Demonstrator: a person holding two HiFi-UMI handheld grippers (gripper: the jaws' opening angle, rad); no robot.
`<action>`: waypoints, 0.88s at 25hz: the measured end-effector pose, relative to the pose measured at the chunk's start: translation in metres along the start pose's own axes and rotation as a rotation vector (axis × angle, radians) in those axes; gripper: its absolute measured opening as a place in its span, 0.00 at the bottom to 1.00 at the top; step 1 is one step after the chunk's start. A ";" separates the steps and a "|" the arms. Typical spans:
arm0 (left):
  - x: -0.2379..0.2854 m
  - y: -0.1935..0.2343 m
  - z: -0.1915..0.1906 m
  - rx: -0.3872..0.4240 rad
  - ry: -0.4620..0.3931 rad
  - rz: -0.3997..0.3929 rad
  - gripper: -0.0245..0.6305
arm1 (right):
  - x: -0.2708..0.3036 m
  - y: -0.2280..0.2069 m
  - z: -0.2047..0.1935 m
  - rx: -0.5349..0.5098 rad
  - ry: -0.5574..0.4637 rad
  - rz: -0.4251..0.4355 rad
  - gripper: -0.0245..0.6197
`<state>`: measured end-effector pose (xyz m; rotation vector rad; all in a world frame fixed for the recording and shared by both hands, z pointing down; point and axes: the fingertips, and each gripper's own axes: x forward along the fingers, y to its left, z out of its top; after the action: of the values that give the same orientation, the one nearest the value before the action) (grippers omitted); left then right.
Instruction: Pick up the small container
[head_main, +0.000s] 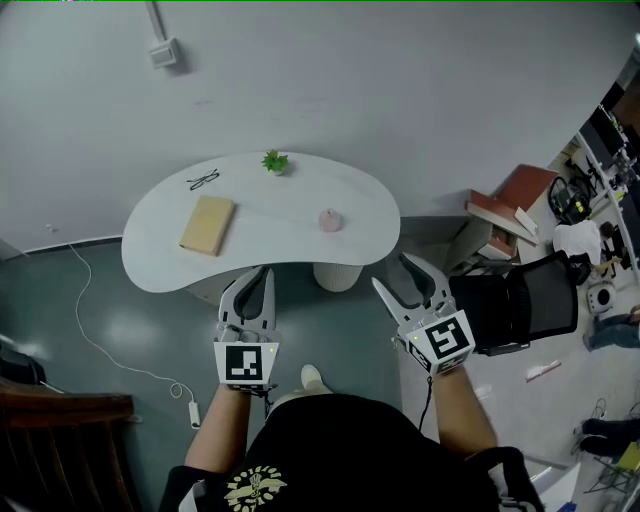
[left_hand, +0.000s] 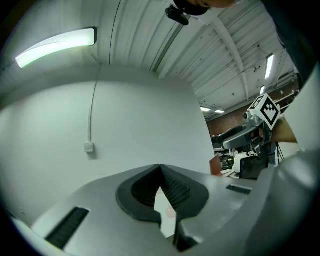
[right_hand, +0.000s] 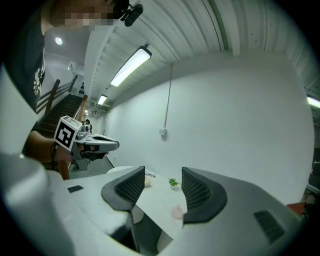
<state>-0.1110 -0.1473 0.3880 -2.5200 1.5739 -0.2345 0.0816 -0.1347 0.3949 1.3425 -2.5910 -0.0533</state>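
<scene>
My left hand-held gripper (head_main: 262, 275) stood closed, my right hand-held gripper (head_main: 392, 272) agape, both empty. I judged the small pink container (head_main: 330, 220) light and smooth, best pinched across its sides.

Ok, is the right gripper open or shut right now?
Open. The right gripper holds nothing; its jaws stand apart, the white table and small pink container showing beyond the gap.

Room, as I see it from above. A white kidney-shaped table (head_main: 270, 225) on a white pedestal (head_main: 338, 275) stands against a plain pale wall (head_main: 400, 80), which carries a small box (head_main: 165, 52) with conduit. The floor (head_main: 100, 300) is dark grey-green and glossy, crossed by a white cable (head_main: 93, 345). Right: black office chair (head_main: 530, 300). Overhead, a ribbed ceiling (left_hand: 200, 50) carries a tube light (left_hand: 55, 45).
</scene>
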 end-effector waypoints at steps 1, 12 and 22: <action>0.003 0.004 0.002 -0.009 -0.005 -0.003 0.04 | 0.005 0.000 0.002 -0.001 -0.001 -0.003 0.38; 0.034 0.058 0.004 0.008 -0.035 -0.027 0.04 | 0.058 0.004 0.028 -0.024 -0.010 -0.036 0.38; 0.040 0.065 -0.004 -0.026 -0.039 -0.048 0.04 | 0.065 0.004 0.014 -0.010 0.043 -0.057 0.38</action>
<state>-0.1520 -0.2115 0.3796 -2.5679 1.5139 -0.1708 0.0392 -0.1855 0.3932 1.3985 -2.5138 -0.0465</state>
